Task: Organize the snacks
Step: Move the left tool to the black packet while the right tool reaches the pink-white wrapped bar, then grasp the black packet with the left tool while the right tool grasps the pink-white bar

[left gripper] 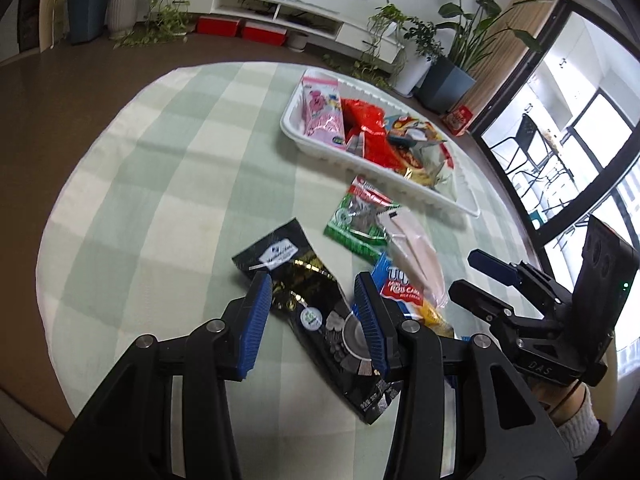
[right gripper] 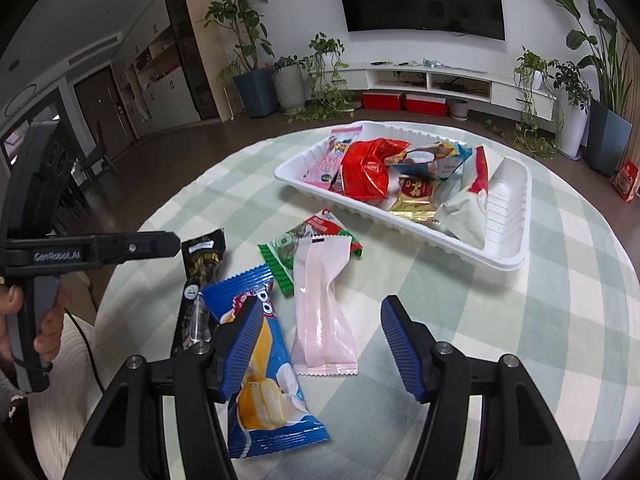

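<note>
Snacks [right gripper: 323, 304] on checked tablecloth [right gripper: 520, 320]; houseplants [right gripper: 248, 36] behind

Tray [right gripper: 516, 208] w/ snacks at table rear; four loose packets [right gripper: 320, 300] in front.

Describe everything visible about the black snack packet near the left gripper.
The black snack packet is a long, glossy pouch with a white label near its far end, gold patterning, a round green-and-white sticker and pictured dark pieces. It lies flat on the green checked tablecloth, outside the white tray, beside the blue roll cake packet. The open left gripper straddles it; whether the fingers touch it is unclear.
</note>
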